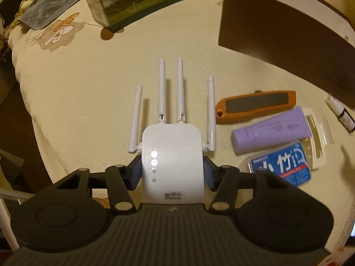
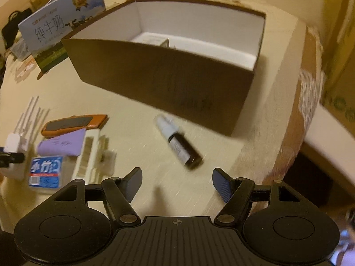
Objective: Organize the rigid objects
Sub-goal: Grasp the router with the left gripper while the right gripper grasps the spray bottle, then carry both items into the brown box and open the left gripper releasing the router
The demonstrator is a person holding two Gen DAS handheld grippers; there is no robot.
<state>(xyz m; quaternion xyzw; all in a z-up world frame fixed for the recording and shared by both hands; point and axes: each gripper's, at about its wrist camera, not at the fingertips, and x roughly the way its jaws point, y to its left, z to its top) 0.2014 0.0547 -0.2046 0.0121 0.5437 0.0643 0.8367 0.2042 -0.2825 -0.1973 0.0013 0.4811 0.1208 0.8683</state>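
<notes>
A white WiFi repeater with several antennas lies on the cream tablecloth. My left gripper is shut on it, one blue pad pressed against each side of its body. In the right wrist view the repeater shows at the far left edge. My right gripper hangs open over bare cloth with nothing between its fingers. Just ahead of it lies a small dark bottle with a white cap, on its side. Beyond the bottle stands a brown cardboard box, open at the top and white inside.
Right of the repeater lie an orange utility knife, a purple tube, a blue-labelled floss case and a clear plastic pack. A milk carton stands at the back left. The table's edge runs close on the right.
</notes>
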